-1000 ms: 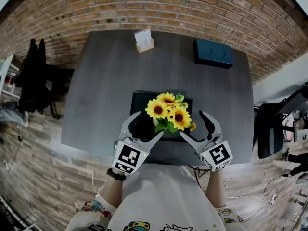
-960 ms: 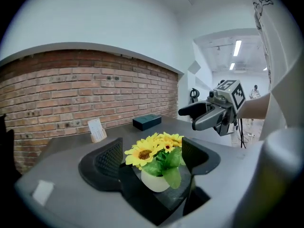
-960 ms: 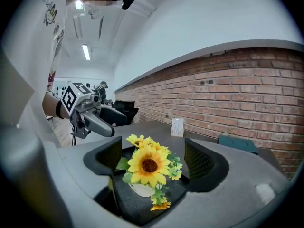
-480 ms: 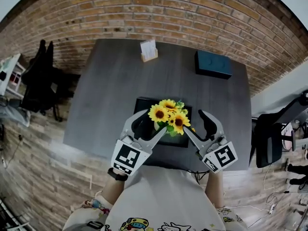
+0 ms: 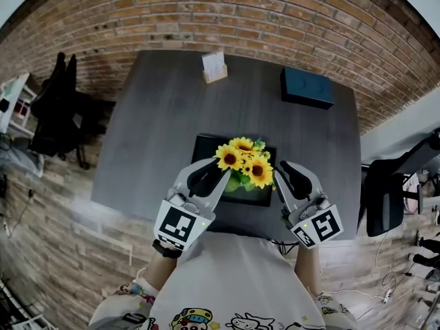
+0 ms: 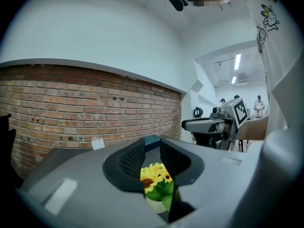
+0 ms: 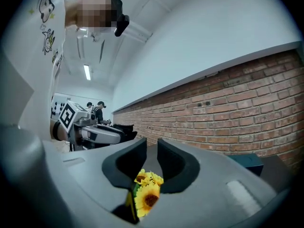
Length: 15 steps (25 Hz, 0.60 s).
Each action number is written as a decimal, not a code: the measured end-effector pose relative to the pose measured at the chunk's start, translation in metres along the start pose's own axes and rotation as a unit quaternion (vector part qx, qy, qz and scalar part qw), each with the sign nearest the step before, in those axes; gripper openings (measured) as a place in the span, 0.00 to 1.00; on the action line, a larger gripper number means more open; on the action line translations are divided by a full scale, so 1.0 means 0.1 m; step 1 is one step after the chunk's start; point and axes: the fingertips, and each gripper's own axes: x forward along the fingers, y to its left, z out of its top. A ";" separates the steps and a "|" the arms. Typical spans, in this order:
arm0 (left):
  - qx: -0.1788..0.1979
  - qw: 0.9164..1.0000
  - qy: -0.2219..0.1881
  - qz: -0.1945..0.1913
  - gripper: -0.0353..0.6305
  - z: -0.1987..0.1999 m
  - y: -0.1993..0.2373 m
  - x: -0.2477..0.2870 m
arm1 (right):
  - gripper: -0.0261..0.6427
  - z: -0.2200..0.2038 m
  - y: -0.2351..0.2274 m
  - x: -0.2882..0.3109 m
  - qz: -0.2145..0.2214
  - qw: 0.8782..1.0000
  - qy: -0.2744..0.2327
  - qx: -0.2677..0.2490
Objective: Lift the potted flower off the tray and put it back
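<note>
The left gripper (image 5: pixel 220 173) and right gripper (image 5: pixel 279 172), spread wide a second ago, have risen beside the blooms, and their fingers are closing on nothing. The potted sunflowers (image 5: pixel 245 163) still stand on the black tray (image 5: pixel 205 146), so no lift has begun. Only the left gripper view shows the white pot (image 6: pixel 154 206).

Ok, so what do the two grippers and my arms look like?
The left gripper and right gripper are light grey, with curved black-padded jaws and a cube of black-and-white square markers at the rear. A black band circles the left wrist; the shirt is white with cartoon prints. Both sets of jaws are closing, sunflowers showing through the gaps.
</note>
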 end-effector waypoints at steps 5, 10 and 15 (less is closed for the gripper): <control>-0.007 1.000 -0.002 0.004 0.13 -0.02 0.02 -0.03 | 0.05 0.01 -0.05 -0.05 -0.014 1.000 -0.009 0.012; -0.014 1.000 0.001 0.013 0.07 -0.05 0.06 -0.06 | 0.04 -0.04 -0.07 -0.06 -0.015 1.000 -0.006 0.022; -0.018 1.000 0.008 0.018 0.07 -0.09 0.10 -0.07 | 0.04 -0.12 -0.09 -0.05 -0.023 0.999 -0.007 0.031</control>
